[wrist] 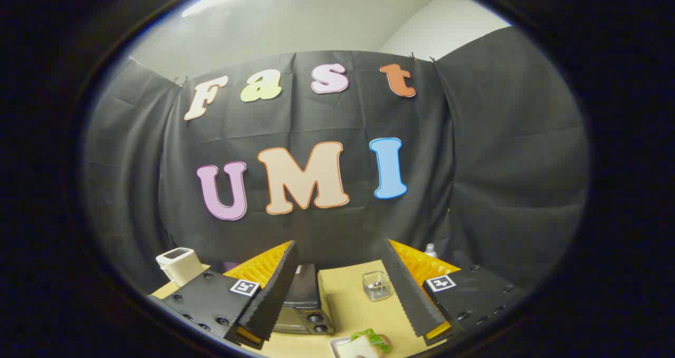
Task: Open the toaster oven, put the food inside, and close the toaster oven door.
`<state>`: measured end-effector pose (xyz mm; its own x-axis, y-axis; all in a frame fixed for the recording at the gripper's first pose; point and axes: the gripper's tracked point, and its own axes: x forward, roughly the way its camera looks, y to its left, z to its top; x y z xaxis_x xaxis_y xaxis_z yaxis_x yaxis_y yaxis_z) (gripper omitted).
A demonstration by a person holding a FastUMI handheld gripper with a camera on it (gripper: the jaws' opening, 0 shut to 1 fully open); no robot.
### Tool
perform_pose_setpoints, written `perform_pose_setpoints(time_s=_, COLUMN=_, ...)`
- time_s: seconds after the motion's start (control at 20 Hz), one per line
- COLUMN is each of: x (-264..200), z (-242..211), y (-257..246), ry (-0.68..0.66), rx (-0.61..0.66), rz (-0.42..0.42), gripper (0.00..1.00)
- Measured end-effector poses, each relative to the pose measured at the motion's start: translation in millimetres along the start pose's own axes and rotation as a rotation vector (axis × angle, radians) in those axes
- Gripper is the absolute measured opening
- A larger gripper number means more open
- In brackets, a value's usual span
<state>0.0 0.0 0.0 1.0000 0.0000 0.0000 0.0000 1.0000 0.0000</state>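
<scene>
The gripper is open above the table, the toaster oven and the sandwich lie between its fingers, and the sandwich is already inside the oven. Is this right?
Not quite. The gripper view shows the gripper open above the table, but the sandwich is not inside the toaster oven: it lies on a white plate on the table, beside the oven.

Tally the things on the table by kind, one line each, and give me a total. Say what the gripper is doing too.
Toaster oven: 1
White appliance: 1
Clear container: 1
White bottle: 1
Sandwich on a tray: 1
Total: 5, on the table.
The gripper is open, holding nothing.
</scene>
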Motion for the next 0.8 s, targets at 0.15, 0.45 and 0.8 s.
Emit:
perform_pose_setpoints(time_s=0.15, x=-5.4, z=5.8, y=9.7, ry=-0.022, rx=-0.058, rz=-0.020, gripper=0.98)
perform_pose_setpoints(time_s=0.45, x=-10.6, z=3.4, y=29.6, ry=-0.007, rx=-0.037, rz=-0.025, gripper=0.98)
perform_pose_setpoints(time_s=0.8, x=-12.8, z=-2.9, y=32.3, ry=0.001, rx=-0.026, rz=-0.049, gripper=0.98)
